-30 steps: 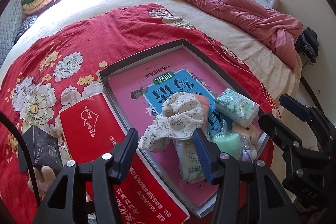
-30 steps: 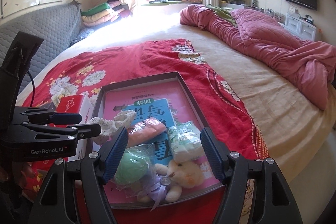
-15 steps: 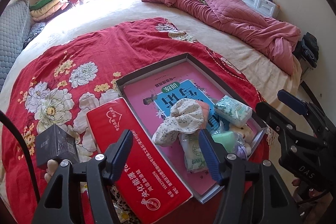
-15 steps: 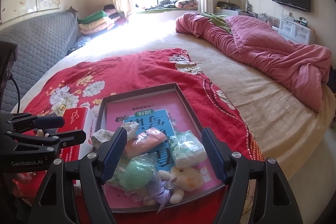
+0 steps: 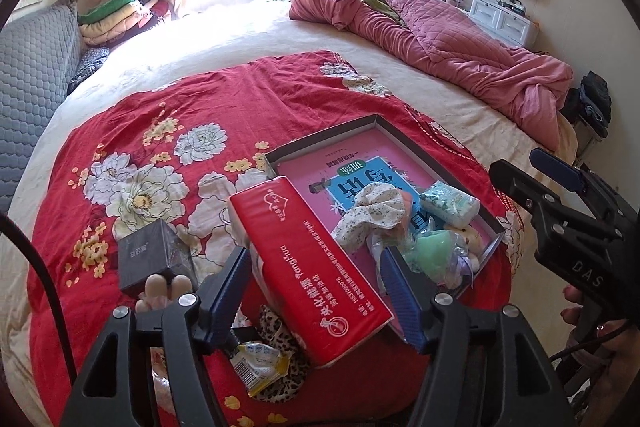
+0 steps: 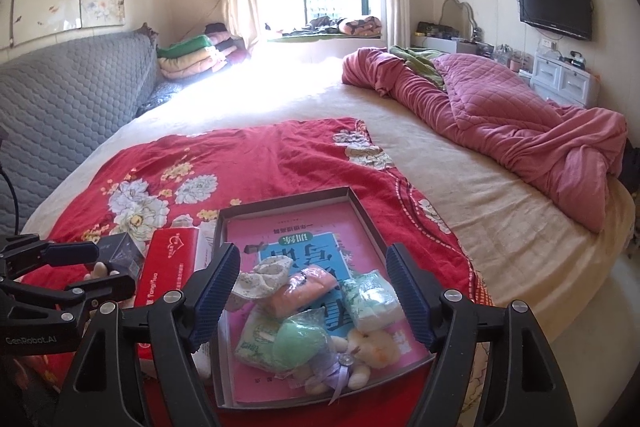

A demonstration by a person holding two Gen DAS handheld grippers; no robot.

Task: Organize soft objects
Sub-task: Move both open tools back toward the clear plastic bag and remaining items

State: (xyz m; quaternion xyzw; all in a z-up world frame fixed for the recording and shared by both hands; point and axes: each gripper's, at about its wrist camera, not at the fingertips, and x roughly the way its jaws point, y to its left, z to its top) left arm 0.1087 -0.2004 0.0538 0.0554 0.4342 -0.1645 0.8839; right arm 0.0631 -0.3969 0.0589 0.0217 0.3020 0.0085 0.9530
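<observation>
Nearest, the left hand-held gripper (image 5: 316, 291) hangs empty above the bed, its jaws opening with nothing between them. The right hand-held gripper (image 6: 316, 295) also stands apart and empty over the shallow box (image 6: 362, 211). Just beyond the fingers, inside that box, lie the floral cloth (image 6: 264, 277), a pink packet (image 6: 304, 289), a green pouch (image 6: 294, 345), a tissue pack (image 6: 372, 301) and a small plush bear (image 6: 370, 347). A red tissue box (image 5: 308, 267) lies beside the box on the red floral blanket (image 5: 168, 131). Farther off lies a pink quilt (image 5: 460, 55).
</observation>
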